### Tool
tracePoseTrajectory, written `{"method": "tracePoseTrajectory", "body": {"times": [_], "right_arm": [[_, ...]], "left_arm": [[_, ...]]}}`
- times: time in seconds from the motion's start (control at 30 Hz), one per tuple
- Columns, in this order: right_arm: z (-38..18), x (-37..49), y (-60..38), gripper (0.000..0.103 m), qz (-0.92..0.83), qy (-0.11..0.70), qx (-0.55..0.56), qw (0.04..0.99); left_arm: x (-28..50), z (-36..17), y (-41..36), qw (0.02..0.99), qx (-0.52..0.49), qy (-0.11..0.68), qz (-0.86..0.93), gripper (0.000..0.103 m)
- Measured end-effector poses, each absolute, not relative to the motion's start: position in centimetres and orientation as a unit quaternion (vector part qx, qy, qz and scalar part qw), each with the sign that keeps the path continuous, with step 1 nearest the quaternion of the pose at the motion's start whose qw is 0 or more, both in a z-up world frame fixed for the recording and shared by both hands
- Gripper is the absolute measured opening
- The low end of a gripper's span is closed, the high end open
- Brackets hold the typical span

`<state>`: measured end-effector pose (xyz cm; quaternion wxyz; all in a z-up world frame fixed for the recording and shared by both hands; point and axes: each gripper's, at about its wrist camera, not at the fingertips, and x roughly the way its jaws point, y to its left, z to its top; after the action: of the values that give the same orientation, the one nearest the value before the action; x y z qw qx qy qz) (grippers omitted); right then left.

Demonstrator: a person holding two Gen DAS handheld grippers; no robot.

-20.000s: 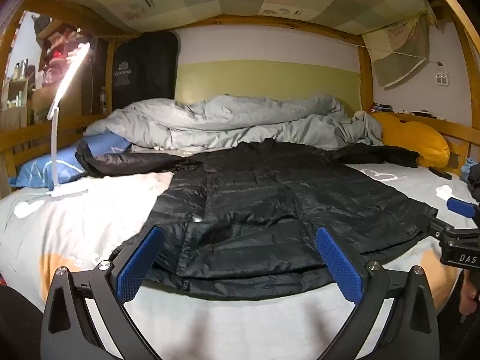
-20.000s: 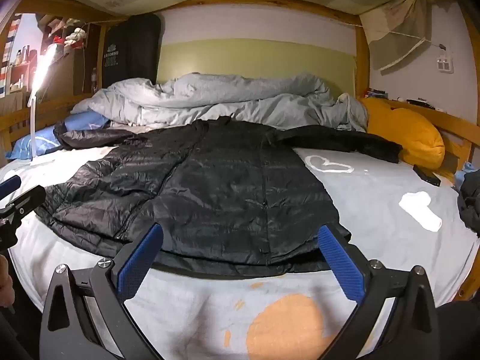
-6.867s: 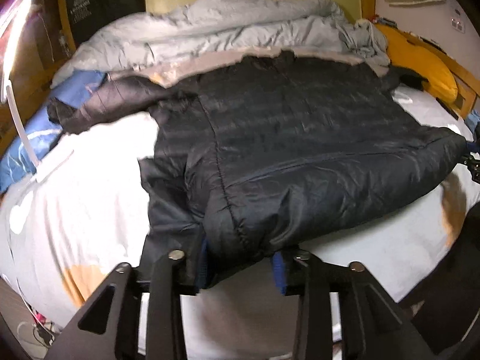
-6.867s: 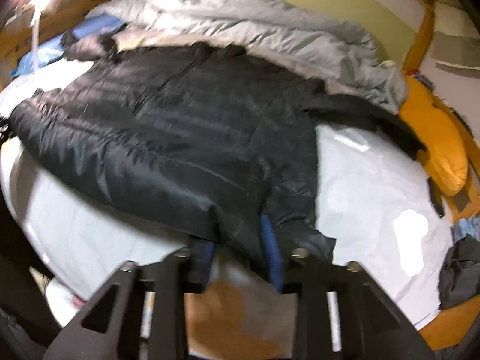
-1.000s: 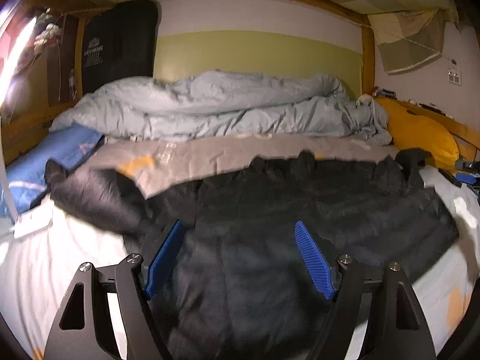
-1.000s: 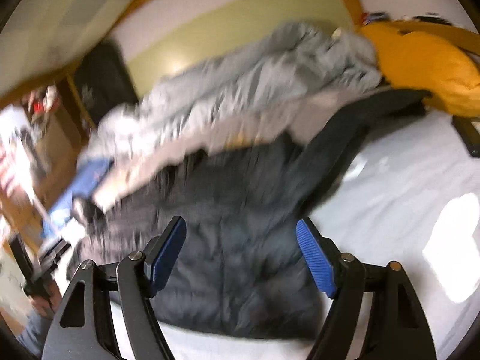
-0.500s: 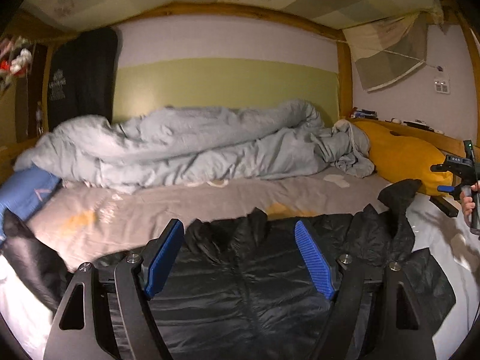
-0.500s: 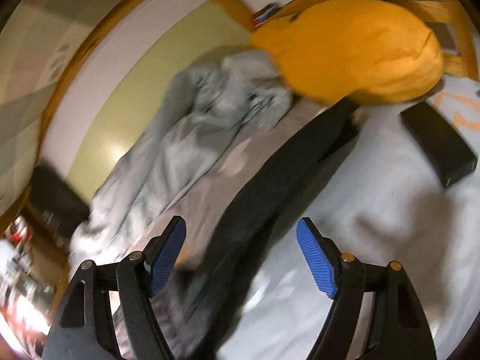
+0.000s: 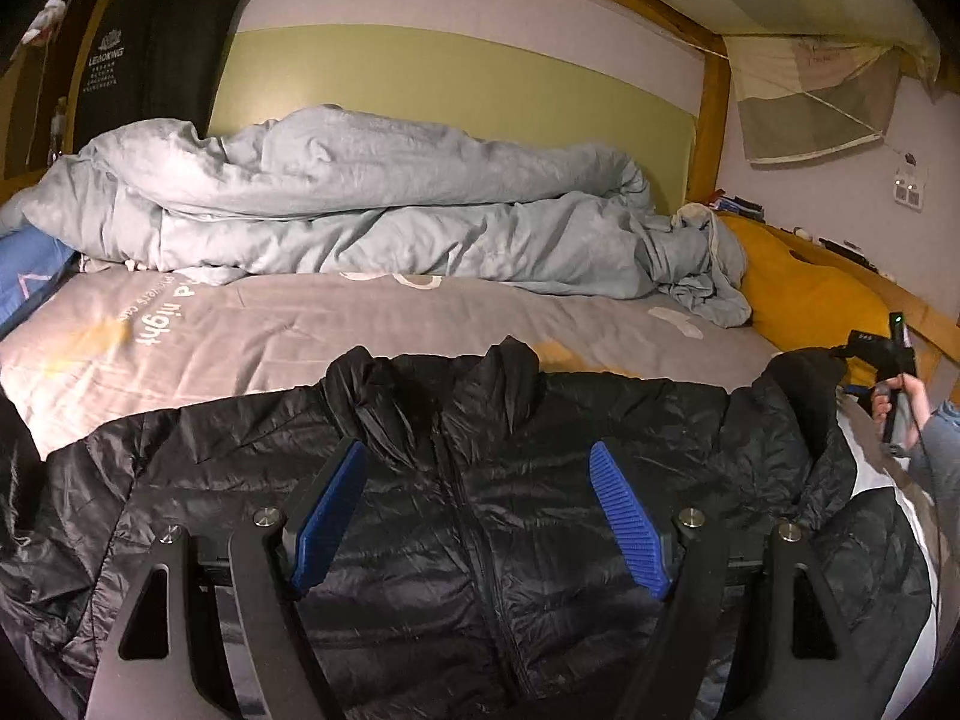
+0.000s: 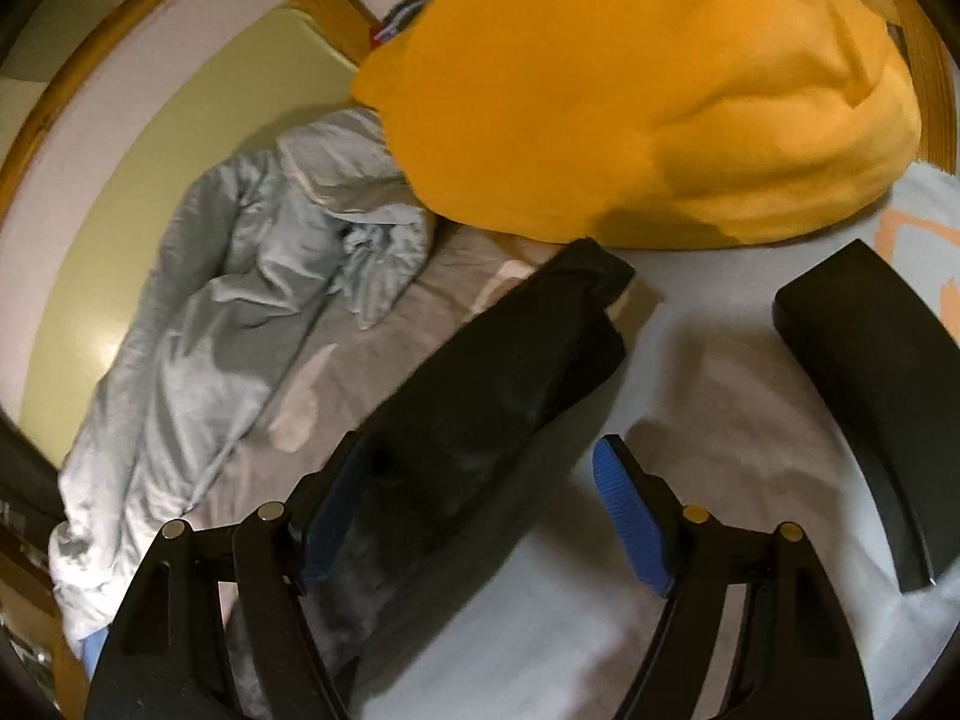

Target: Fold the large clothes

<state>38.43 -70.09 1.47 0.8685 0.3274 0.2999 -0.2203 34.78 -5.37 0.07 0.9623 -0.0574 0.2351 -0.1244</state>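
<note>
Covering the near bed sheet (image 9: pixel 300 330), the black puffer jacket (image 9: pixel 480 540) is spread flat, collar at 12 o'clock. Its sleeve (image 10: pixel 510 372) is pointed toward 1 o'clock between the right gripper (image 10: pixel 480 516) fingers, just narrowed, untouched. The left gripper (image 9: pixel 480 516) is held wide, empty.

Black jacket (image 9: pixel 480 540), pale grey duvet (image 9: pixel 360 210), yellow-orange pillow (image 10: pixel 630 90).
</note>
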Motion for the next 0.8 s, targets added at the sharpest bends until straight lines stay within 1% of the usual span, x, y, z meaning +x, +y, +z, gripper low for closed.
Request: {"method": "tracePoseTrajectory", "body": {"times": [0.03, 0.07, 0.1, 0.13, 0.2, 0.33, 0.47, 0.53, 0.63, 0.73, 0.8], "right_arm": [[1.3, 38.5, -70.4, 0.068, -0.216, 0.295, 0.337, 0.868], [1.3, 38.4, -70.6, 0.056, -0.209, 0.293, 0.345, 0.867], [1.4, 38.5, -70.6, 0.043, -0.201, 0.289, 0.354, 0.867], [1.7, 38.4, -70.4, 0.023, -0.189, 0.283, 0.357, 0.870], [3.0, 38.6, -69.3, 0.002, -0.178, 0.287, 0.331, 0.881], [8.3, 38.2, -64.6, 0.002, -0.148, 0.272, 0.250, 0.917], [15.2, 37.3, -57.1, 0.002, -0.093, 0.248, 0.186, 0.946], [18.8, 36.6, -52.1, 0.002, -0.054, 0.234, 0.158, 0.958], [22.7, 35.8, -43.6, 0.002, 0.009, 0.227, 0.108, 0.968], [25.0, 34.8, -34.8, 0.002, 0.068, 0.223, 0.049, 0.971], [25.3, 34.2, -30.0, 0.002, 0.104, 0.216, 0.037, 0.970]], "left_arm": [[34.7, 0.1, -5.4, 0.962, -0.057, 0.234, -0.126, 0.079], [34.6, 0.2, -5.4, 0.963, -0.055, 0.231, -0.128, 0.079], [34.4, 0.2, -5.4, 0.963, -0.053, 0.228, -0.130, 0.078], [34.4, 0.4, -5.4, 0.964, -0.053, 0.226, -0.132, 0.078], [33.6, 1.0, -4.7, 0.968, -0.060, 0.204, -0.137, 0.079], [31.8, 2.8, -2.5, 0.974, -0.078, 0.171, -0.128, 0.078], [30.2, 4.1, -0.7, 0.979, -0.081, 0.156, -0.106, 0.078], [29.4, 4.8, 0.3, 0.981, -0.088, 0.143, -0.100, 0.078], [28.3, 5.7, 1.4, 0.984, -0.093, 0.122, -0.090, 0.079], [27.5, 6.5, 2.8, 0.987, -0.100, 0.105, -0.076, 0.078], [27.4, 6.9, 3.6, 0.986, -0.105, 0.107, -0.067, 0.078]]}}
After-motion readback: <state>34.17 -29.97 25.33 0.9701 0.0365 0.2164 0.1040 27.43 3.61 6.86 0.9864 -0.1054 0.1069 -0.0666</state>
